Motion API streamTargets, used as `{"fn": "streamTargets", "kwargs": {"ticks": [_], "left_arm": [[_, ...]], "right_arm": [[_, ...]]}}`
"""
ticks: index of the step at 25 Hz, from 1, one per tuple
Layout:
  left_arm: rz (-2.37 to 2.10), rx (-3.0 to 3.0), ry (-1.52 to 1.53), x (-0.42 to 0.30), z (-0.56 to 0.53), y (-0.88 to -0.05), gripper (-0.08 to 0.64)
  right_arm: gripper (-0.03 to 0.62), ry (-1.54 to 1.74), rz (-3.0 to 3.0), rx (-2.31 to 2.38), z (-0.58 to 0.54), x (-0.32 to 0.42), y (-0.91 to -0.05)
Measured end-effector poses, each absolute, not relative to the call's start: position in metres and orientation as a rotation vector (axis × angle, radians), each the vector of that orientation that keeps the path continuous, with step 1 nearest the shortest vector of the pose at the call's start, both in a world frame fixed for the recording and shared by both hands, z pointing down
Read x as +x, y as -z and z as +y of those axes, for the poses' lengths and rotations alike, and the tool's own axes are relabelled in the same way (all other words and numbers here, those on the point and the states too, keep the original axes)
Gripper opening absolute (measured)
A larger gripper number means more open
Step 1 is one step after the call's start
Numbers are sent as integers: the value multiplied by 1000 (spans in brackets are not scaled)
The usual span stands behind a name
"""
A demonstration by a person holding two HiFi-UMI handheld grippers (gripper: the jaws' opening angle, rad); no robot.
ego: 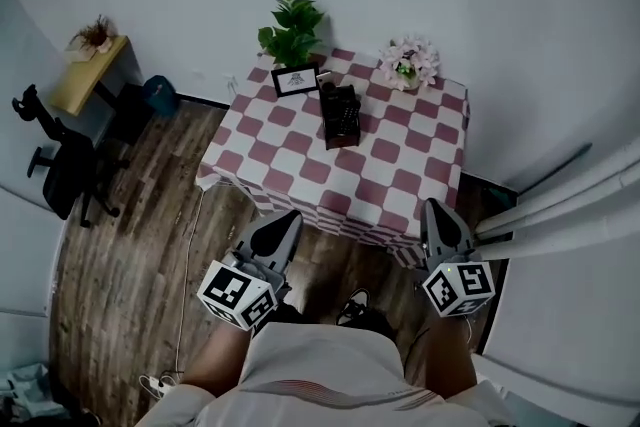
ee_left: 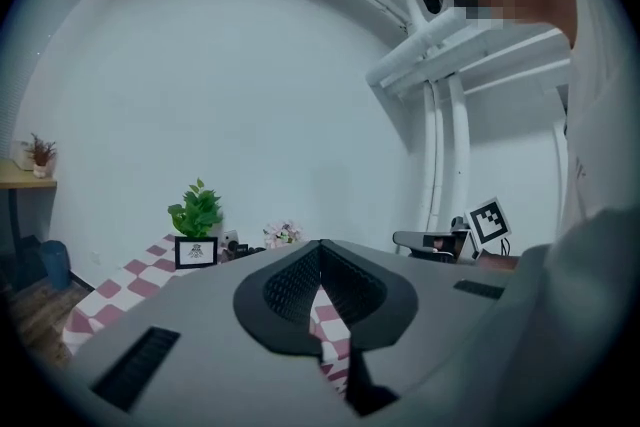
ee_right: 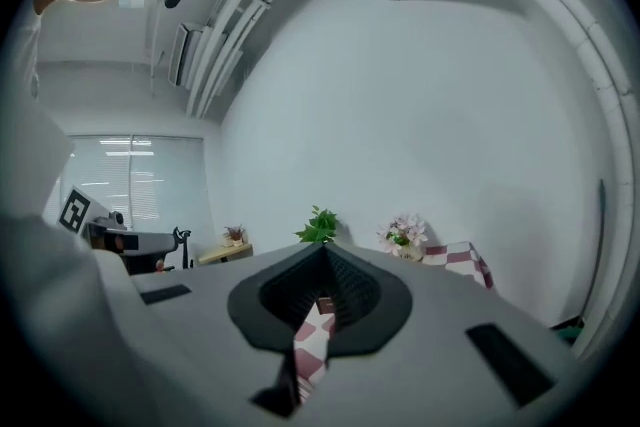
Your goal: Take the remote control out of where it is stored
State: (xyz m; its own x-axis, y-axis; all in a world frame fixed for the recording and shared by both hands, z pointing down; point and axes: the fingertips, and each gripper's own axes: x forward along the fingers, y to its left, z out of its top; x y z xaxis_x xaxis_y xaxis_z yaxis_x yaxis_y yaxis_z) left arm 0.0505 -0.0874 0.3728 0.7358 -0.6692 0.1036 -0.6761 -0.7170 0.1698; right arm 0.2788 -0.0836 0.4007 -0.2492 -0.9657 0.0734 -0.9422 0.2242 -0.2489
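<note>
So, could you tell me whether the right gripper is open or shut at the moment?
Shut: the right gripper has its jaw tips meeting, with nothing held between them.

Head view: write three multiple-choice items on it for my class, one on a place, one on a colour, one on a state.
1. Where does the dark holder stand?
A. On a wall shelf
B. On the checked table, near its middle
C. Inside a cardboard box

2. What colours are the table's checks?
A. Blue and yellow
B. Green and black
C. Dark red and white

3. How do the jaws of the left gripper and the right gripper stand?
A. Both shut, holding nothing
B. Both wide open
C. Each shut on a cup

Answers: B, the holder sits mid-cloth in front of the picture frame; C, the squares alternate those colours; A, each gripper view shows its jaws meeting with nothing between.
</note>
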Motion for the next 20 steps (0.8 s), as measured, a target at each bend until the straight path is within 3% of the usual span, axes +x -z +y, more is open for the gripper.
{"fn": "streamTargets", "kwargs": {"ticks": [9,20], "left_arm": [[-1002,2782,-58,63,-124,-377,9],[-1038,2758,-18,2,-173,-375,9]], "right_arm": [[12,423,2315,-1943,-96,290,-418],[15,386,2303,-2048,-165,239,-411]]}}
